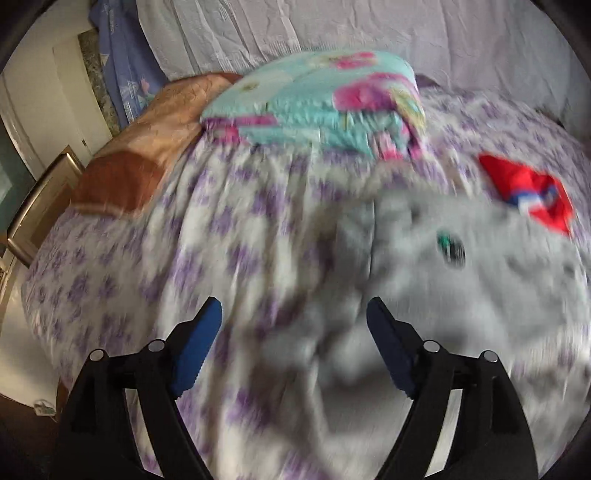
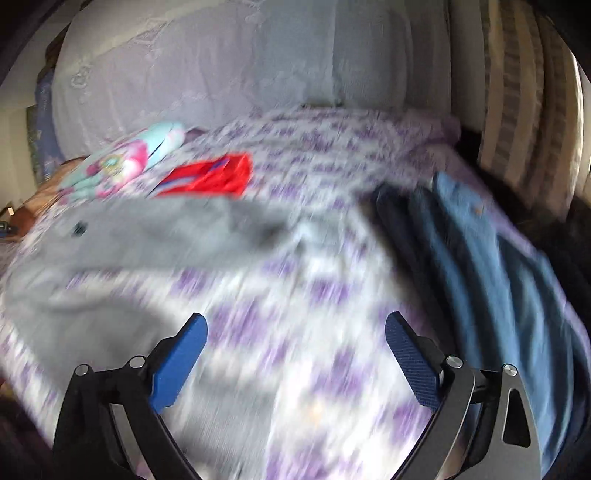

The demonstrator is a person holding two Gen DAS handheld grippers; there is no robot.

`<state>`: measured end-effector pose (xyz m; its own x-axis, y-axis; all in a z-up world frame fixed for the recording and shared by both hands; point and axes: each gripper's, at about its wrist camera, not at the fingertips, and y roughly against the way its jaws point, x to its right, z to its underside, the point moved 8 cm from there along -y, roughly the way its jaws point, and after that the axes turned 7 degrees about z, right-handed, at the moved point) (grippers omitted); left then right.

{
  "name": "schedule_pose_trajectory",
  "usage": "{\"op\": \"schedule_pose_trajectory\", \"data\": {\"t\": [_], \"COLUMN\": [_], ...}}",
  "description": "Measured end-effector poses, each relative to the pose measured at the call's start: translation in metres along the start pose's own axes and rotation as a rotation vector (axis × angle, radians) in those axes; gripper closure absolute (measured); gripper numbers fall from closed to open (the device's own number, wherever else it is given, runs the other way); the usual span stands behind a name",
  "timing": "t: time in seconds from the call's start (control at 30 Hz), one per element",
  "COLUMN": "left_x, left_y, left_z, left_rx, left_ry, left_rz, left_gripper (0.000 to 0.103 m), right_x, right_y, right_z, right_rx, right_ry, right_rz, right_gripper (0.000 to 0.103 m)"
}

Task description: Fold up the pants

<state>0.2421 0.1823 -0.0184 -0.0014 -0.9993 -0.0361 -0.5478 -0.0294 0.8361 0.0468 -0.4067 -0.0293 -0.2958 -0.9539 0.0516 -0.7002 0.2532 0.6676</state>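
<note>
Grey pants (image 1: 424, 258) lie spread on a bed with a white and purple flowered cover (image 1: 166, 258). They have a small dark logo (image 1: 450, 247). My left gripper (image 1: 293, 310) is open and empty, hovering over the pants' near left part. In the right wrist view the grey pants (image 2: 166, 236) lie to the left, and my right gripper (image 2: 295, 325) is open and empty over bare bed cover (image 2: 295, 369), to the right of the pants. Both views are motion blurred.
A folded turquoise and pink quilt (image 1: 325, 107) lies at the bed's far side. A red cloth (image 1: 532, 192) lies beyond the pants. Folded blue jeans and dark garments (image 2: 480, 258) lie at the right. A brown blanket (image 1: 147, 147) is at the far left. A wall (image 1: 369, 29) is behind.
</note>
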Motion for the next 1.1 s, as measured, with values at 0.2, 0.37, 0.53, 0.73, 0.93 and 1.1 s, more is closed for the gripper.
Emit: {"op": "schedule_pose_trajectory", "data": {"t": [0.2,0.37,0.53,0.73,0.93,1.1], "left_x": [-0.009,0.004,0.007,0.026,0.021,0.006], "left_y": [-0.021,-0.052,-0.028,0.053,0.017,0.06], "left_z": [0.077,0.077,0.071,0.104,0.181,0.158], "left_rx": [-0.134,-0.151,-0.111,-0.034,-0.211,-0.074], "left_ry": [-0.009,0.043,0.121,0.133,0.133,0.136], "left_rz": [0.047,0.112,0.191,0.231,0.166,0.155], "left_gripper": [0.025,0.041,0.092,0.088,0.047,0.039], "right_x": [-0.041,-0.075,-0.049,-0.006,0.018,0.039], "right_y": [-0.003,-0.011,0.026,0.081,0.008,0.075], "right_z": [0.062,0.061,0.002,-0.037,0.065,0.026], "right_rx": [-0.101,-0.137,-0.015,-0.016,-0.281,0.042], "right_ry": [-0.049,0.025,0.039,0.08,0.143,0.107], "right_rz": [-0.143,-0.202,-0.171,-0.178,-0.026,0.183], "right_gripper": [0.02,0.084,0.086,0.084,0.055,0.03]}}
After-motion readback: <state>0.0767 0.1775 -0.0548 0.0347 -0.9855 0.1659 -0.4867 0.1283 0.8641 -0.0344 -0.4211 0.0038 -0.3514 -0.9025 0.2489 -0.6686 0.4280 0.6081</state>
